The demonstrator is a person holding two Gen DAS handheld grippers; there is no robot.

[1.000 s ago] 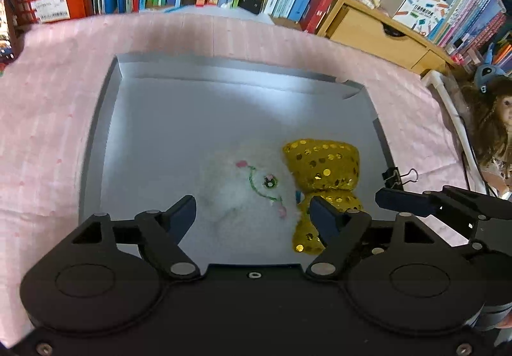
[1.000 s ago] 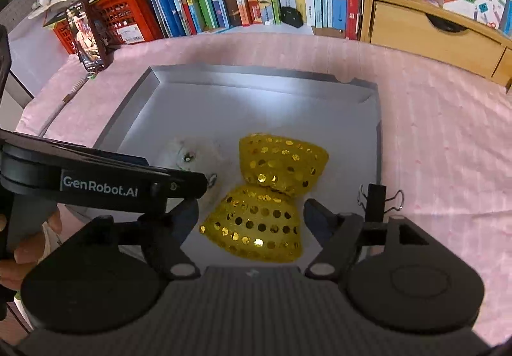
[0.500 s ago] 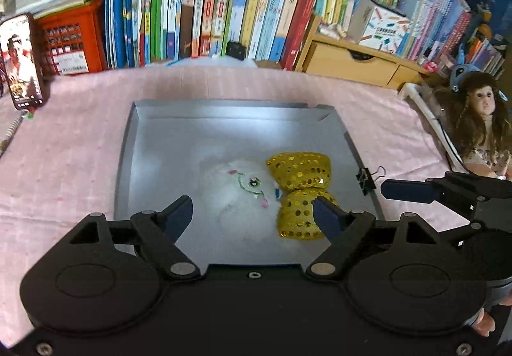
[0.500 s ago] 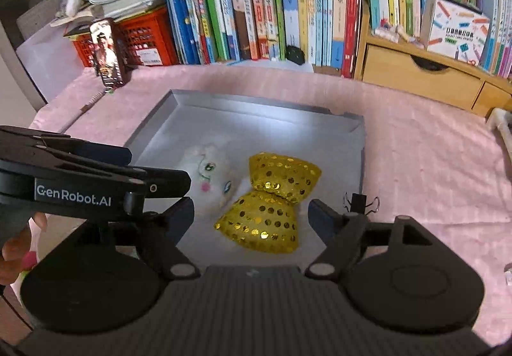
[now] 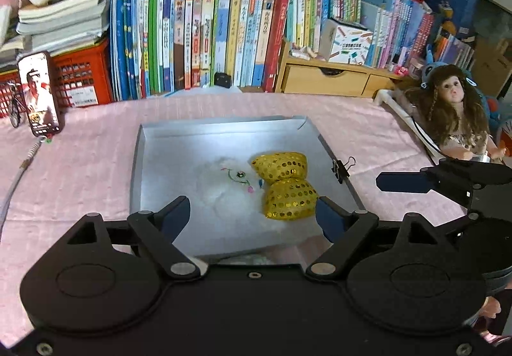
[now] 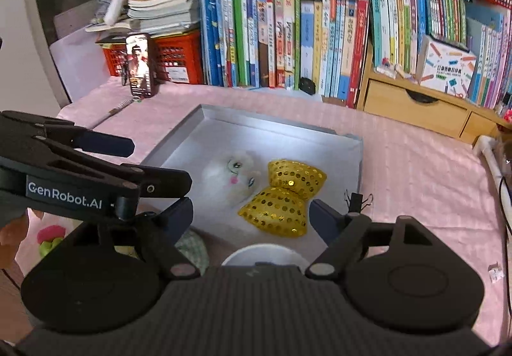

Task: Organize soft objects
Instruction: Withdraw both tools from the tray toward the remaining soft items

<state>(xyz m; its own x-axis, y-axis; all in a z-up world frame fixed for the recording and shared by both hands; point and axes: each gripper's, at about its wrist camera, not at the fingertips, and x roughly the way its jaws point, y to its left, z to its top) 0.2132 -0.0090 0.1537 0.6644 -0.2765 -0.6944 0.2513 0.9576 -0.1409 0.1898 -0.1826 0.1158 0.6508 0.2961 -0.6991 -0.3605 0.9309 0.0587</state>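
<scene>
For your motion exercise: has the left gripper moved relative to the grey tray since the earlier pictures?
Yes. The left gripper has backed away from the tray, which now looks smaller, jaws opening, empty.

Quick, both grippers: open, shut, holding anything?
Left gripper: jaws opening, nothing between them.
Right gripper: jaws opening, nothing held.

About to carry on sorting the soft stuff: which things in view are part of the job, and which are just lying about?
Job: white plush toy, gold sequin bow, grey tray holding both.

Lying about: binder clip, phone, doll, books, red crate.
</scene>
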